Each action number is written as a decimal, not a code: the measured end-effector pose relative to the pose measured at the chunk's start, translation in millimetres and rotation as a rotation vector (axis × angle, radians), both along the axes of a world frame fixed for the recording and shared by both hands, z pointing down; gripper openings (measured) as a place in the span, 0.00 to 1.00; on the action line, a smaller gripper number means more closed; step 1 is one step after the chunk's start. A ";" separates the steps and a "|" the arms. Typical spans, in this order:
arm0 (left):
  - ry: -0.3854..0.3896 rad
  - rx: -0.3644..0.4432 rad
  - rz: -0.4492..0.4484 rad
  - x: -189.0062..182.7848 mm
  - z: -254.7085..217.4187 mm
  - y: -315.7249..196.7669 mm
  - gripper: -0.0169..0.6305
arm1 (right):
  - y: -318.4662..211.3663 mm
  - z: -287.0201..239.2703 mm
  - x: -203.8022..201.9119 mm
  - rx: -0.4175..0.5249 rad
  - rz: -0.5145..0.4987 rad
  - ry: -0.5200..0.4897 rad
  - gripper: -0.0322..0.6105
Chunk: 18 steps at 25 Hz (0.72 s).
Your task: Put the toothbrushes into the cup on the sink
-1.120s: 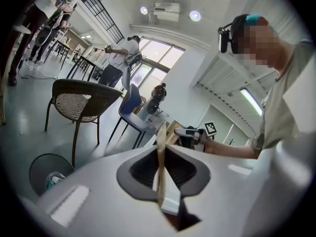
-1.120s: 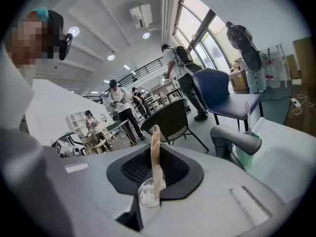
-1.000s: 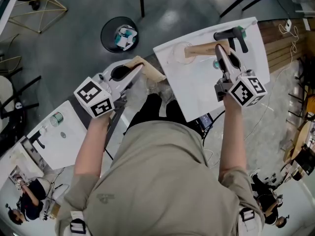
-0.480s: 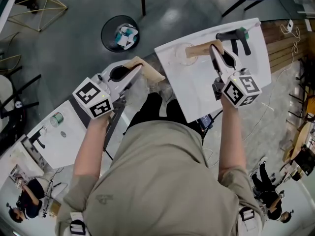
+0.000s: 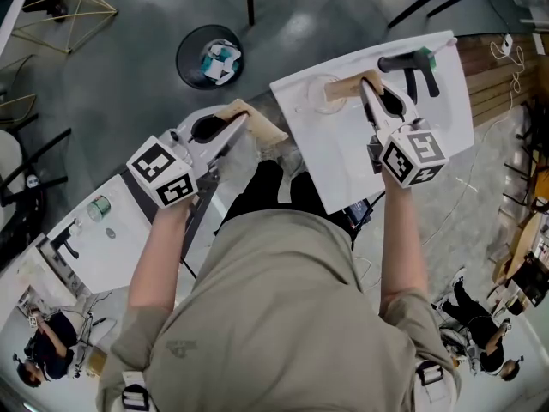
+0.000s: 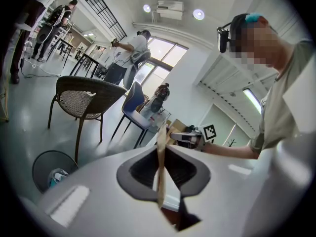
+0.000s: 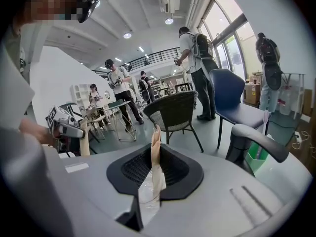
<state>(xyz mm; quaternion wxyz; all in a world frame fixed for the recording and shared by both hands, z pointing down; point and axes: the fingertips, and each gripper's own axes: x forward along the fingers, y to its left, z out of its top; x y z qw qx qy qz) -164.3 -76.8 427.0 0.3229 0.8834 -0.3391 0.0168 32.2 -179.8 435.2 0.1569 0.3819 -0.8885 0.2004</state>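
Left gripper (image 5: 225,125): clenched on the left toothbrush (image 5: 257,123), a flat tan piece seen edge-on between the black pads in the left gripper view.
Left toothbrush: held off the sink's left edge, well apart from the cup.
Right gripper (image 5: 372,88): clamped on the right toothbrush (image 5: 347,86), a pale tan handle with clear wrapper bunched at the jaws.
Right toothbrush: over the white sink (image 5: 343,166), its far end at the rim of the clear cup (image 5: 316,94); whether it is inside, I cannot tell.
Cup: stands on the sink's far left part, left of the black faucet (image 5: 410,61).
Markings: black-and-white square markers on each gripper's cube; print on the toothbrushes is too small to read.
Floor: a round waste bin (image 5: 208,58) beyond the left gripper.
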 end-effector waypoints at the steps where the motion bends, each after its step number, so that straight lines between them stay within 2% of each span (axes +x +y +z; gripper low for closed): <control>1: -0.001 0.000 0.000 0.3 -0.3 0.3 0.08 | 0.3 0.3 0.0 0.001 0.001 0.001 0.13; 8: -0.003 -0.004 0.003 -4.7 1.0 -0.1 0.08 | 0.7 1.6 -4.6 0.027 0.006 0.033 0.13; 18: 0.001 0.006 0.009 -1.0 -2.3 -0.2 0.08 | 0.6 3.3 2.9 0.017 0.041 0.045 0.14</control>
